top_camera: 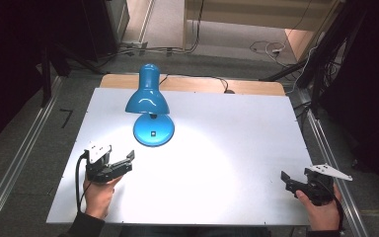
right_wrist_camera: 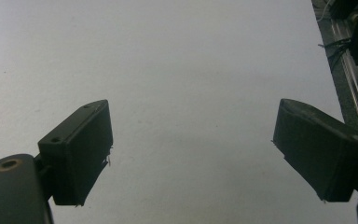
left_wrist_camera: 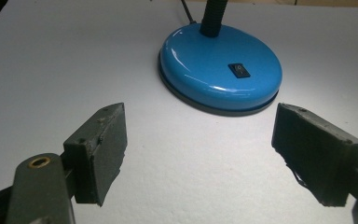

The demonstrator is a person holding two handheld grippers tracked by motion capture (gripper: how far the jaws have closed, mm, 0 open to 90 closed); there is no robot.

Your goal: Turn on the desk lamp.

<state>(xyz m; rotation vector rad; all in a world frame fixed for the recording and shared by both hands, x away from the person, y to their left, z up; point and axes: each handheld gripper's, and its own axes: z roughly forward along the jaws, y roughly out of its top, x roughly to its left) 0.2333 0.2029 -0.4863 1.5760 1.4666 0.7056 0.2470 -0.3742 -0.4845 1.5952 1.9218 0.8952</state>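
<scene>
A blue desk lamp (top_camera: 149,96) stands on the white table (top_camera: 237,128), lit, its shade tipped down over its round blue base (top_camera: 153,130). The base (left_wrist_camera: 221,70) carries a small black rocker switch (left_wrist_camera: 239,70) on top. My left gripper (top_camera: 127,159) sits near the table's front left, a short way before the base, open with bare table between its pads. At the front right my right gripper (top_camera: 285,178) is open too, over bare table, far from the lamp. Both jaw pairs (left_wrist_camera: 198,149) (right_wrist_camera: 193,154) stand wide apart with nothing held.
The lamp's black cord (top_camera: 212,79) runs off the back edge of the table. A wooden board (top_camera: 256,88) edges the far side. Metal rails (top_camera: 24,148) flank the table, and cables (top_camera: 271,48) lie on the floor behind it.
</scene>
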